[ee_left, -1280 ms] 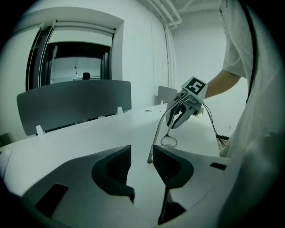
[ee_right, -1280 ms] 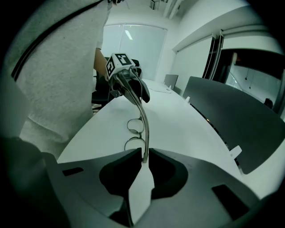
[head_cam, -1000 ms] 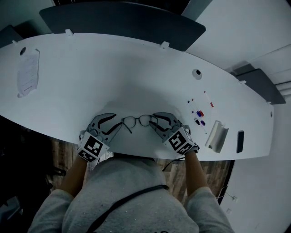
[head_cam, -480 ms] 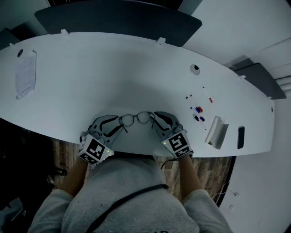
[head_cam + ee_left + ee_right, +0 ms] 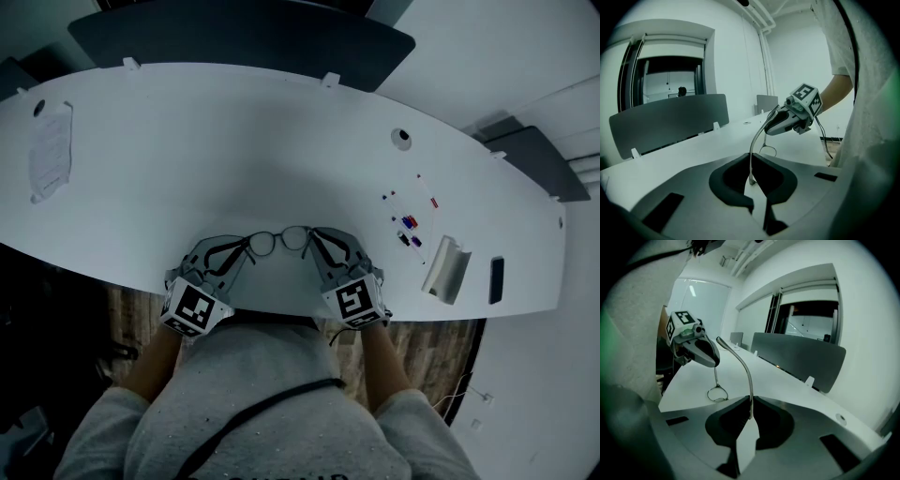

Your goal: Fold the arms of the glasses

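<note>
Pinching from both sides, the two tools hold a pair of thin, dark-wire glasses (image 5: 278, 241) with round lenses at the near edge of a long, curved white table (image 5: 187, 141), directly in front of the person's grey top. The left gripper (image 5: 245, 247) has just been closing. In the left gripper view its dark pads are clamped on one slim metal arm (image 5: 751, 157) of the glasses, which rises out of the jaws and bends away towards the right gripper (image 5: 769, 129). That one has likewise just been closing, and in the right gripper view its pads squeeze the other arm (image 5: 750, 390), which curves up and off to the opposite tool. One round lens (image 5: 717, 393) hangs low by the tabletop, and I cannot tell whether it touches. In the head view the two lenses sit side by side between the gripper tips.

Well apart from the glasses, a dark grey upright screen (image 5: 244, 37) lines the far edge of the table and a white sheet of paper (image 5: 49, 150) lies at the far left. To the right are a scatter of small coloured bits (image 5: 410, 227), a bent silver metal stand (image 5: 447, 272) and a flat black slab (image 5: 496, 279)
</note>
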### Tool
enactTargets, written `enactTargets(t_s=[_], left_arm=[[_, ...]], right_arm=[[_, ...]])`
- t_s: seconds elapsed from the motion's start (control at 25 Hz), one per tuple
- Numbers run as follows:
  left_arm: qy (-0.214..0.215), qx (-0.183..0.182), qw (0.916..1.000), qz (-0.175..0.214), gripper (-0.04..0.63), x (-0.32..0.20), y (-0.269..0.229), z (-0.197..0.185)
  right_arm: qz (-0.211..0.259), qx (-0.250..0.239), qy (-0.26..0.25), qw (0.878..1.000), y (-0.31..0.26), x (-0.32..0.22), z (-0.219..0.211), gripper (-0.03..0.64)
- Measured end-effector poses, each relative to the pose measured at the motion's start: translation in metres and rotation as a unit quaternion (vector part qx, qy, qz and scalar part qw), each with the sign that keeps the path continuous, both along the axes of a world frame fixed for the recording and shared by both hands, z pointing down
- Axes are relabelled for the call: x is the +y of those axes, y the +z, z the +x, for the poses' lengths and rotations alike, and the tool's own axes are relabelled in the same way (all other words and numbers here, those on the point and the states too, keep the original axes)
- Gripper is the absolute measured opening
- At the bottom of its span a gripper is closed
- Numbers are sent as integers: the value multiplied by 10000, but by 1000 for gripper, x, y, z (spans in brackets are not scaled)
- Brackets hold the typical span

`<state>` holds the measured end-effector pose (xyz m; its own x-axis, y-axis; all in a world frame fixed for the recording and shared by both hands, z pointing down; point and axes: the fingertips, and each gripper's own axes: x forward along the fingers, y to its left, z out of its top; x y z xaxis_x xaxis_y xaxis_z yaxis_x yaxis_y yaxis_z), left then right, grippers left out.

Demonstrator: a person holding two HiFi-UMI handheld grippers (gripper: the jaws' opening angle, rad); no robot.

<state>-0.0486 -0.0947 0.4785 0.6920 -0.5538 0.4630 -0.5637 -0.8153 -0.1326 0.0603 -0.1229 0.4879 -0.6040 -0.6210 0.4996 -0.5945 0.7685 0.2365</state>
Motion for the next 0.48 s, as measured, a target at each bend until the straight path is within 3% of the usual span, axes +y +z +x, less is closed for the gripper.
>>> enactTargets(t_s=[0.24, 0.48], left_arm=[[-36, 140, 9999, -95, 28, -2, 0, -3], [-47, 160, 9998, -90, 28, -2, 0, -6]], right_arm=[[672, 1456, -714, 9845, 8, 5, -20, 35], [945, 2380, -1301, 9579, 23, 8, -39, 35]])
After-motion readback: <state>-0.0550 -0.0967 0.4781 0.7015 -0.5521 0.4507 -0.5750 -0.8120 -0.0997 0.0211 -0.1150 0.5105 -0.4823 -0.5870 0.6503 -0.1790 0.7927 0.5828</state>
